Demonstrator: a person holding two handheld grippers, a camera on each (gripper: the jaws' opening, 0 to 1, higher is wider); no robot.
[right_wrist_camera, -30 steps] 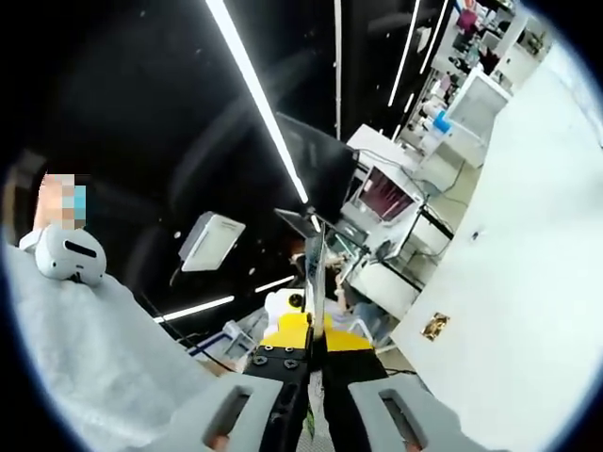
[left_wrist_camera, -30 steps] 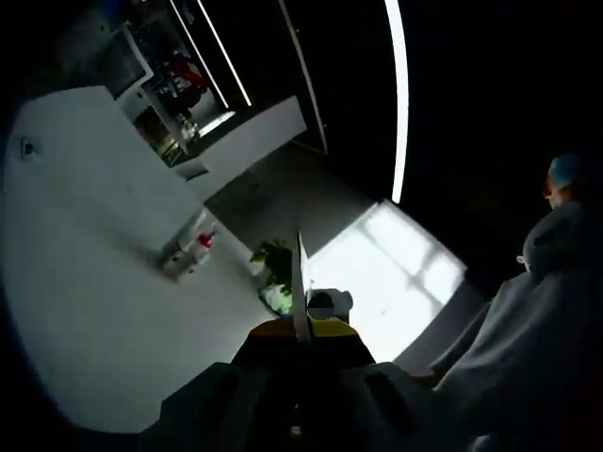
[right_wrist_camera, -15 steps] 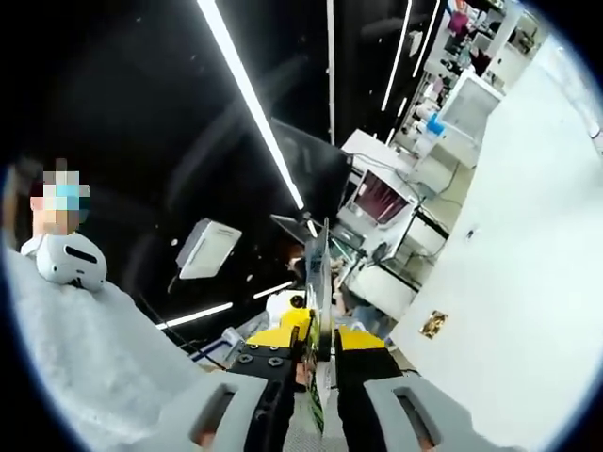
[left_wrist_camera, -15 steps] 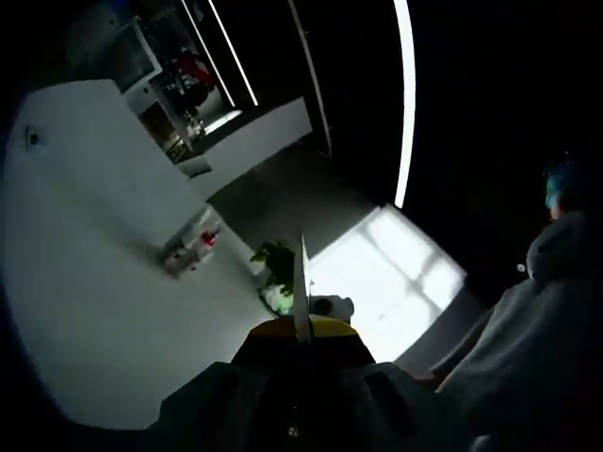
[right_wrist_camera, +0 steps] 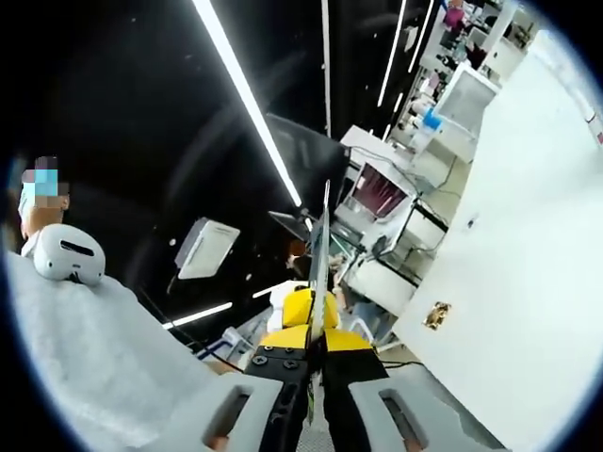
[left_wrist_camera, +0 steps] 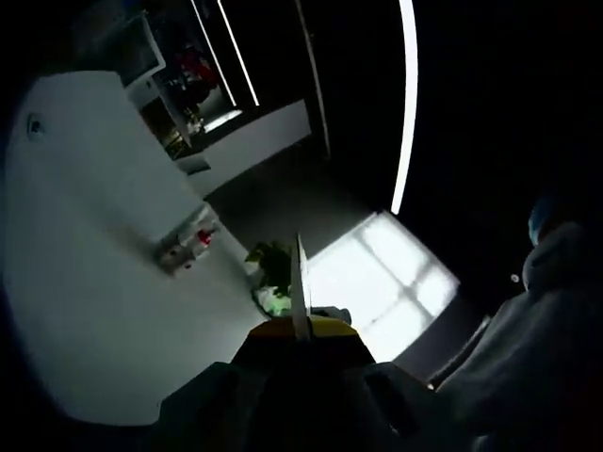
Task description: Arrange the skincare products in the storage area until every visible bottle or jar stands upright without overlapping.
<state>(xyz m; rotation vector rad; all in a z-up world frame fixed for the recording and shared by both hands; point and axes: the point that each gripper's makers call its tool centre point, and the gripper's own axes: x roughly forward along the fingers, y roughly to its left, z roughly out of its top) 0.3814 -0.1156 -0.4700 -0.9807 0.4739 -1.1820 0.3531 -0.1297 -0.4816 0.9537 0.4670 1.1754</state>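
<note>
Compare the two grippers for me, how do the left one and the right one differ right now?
The left gripper sits in dim light and points toward a pale wall and a bright window; the right gripper is brightly lit and points toward desks with a monitor under ceiling light strips. In each view the jaws are pressed together with nothing between them, and both have yellow jaw mounts.

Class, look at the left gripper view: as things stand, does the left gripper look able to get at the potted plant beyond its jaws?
Probably not yet. The left gripper has its jaws shut and points up at the room, while the potted plant sits well beyond the tips. Nothing visibly blocks the way.
</note>
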